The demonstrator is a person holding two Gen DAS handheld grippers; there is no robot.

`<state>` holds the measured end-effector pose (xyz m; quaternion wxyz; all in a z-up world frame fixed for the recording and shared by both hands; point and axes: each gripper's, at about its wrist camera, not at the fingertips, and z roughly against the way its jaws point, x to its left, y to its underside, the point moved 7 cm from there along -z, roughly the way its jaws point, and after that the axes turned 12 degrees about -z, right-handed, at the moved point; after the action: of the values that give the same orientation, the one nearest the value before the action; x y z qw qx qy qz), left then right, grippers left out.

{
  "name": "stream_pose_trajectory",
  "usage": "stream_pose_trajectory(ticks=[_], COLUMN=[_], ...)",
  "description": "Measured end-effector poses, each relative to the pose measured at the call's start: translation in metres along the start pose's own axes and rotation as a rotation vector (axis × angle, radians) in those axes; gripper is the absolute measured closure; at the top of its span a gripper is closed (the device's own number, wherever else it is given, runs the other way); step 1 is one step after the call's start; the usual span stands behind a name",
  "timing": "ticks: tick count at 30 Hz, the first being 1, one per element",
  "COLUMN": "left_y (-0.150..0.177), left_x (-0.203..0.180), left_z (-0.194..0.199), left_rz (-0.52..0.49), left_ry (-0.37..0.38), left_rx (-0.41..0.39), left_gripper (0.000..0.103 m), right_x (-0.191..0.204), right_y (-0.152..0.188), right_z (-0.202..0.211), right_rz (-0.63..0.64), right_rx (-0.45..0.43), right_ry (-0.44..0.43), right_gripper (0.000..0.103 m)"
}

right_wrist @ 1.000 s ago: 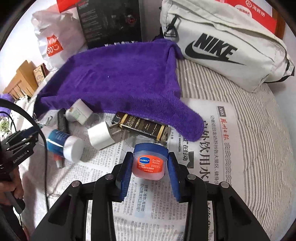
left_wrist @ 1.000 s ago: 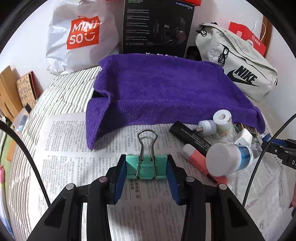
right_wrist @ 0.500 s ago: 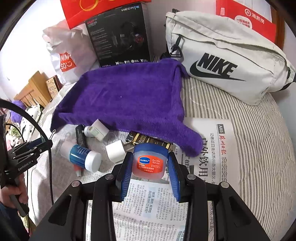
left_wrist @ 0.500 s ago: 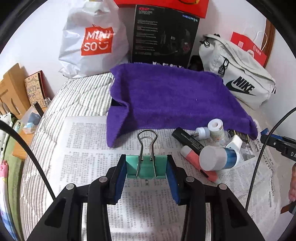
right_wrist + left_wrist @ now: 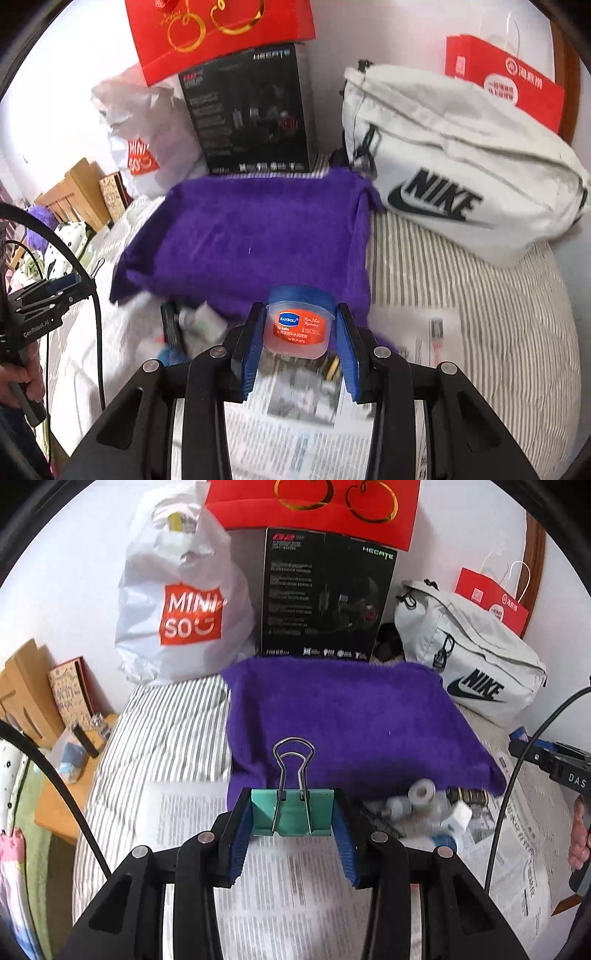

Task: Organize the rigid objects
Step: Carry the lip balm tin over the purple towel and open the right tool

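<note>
The left hand-held gripper (image 5: 291, 821) tilts steeply down over the newspaper (image 5: 288, 886) on the bed, its blue pads clamped on a teal binder clip (image 5: 291, 814) with wire handles upright. The right hand-held gripper (image 5: 297, 334) tilts likewise, pinching a small lip balm jar (image 5: 297, 325) just before the purple towel (image 5: 255, 236). Both have risen since a second ago; the leftover clutter (image 5: 424, 808) by the towel's near edge looks lower and smaller.

teal binder clip (image 5: 292, 813): handles up, clamped between pads, off newspaper | red lip balm jar (image 5: 298, 324): blue lid, upright, clamped
</note>
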<state>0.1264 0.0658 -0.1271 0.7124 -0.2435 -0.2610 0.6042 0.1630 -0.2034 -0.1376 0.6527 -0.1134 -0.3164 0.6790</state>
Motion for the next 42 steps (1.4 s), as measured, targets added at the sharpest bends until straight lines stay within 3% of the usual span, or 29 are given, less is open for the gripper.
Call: stream_pose_trajectory(ticks=[10, 17, 31, 42], left_y=[-0.049, -0.063, -0.068, -0.076], left_x=[0.010, 0.013, 0.024, 0.021], left_z=[-0.034, -0.073, -0.123, -0.135], left_rz=[0.011, 0.020, 0.042, 0.013], left_ry=[0.072, 0.097, 0.115, 0.103], left_rx=[-0.016, 0.023, 0.090, 0.104], left_gripper=[0.064, 0.064, 0.064, 0.064], right_x=[0.003, 0.004, 0.015, 0.011], right_y=[-0.055, -0.074, -0.082, -0.076], right_z=[-0.036, -0.079, -0.173, -0.189], right_rz=[0.020, 0.031, 0.084, 0.064], right_rx=[-0.023, 0.009, 0.137, 0.206], right_ry=[0.023, 0.040, 0.092, 0.105], right_gripper=[0.066, 0.066, 0.066, 0.065])
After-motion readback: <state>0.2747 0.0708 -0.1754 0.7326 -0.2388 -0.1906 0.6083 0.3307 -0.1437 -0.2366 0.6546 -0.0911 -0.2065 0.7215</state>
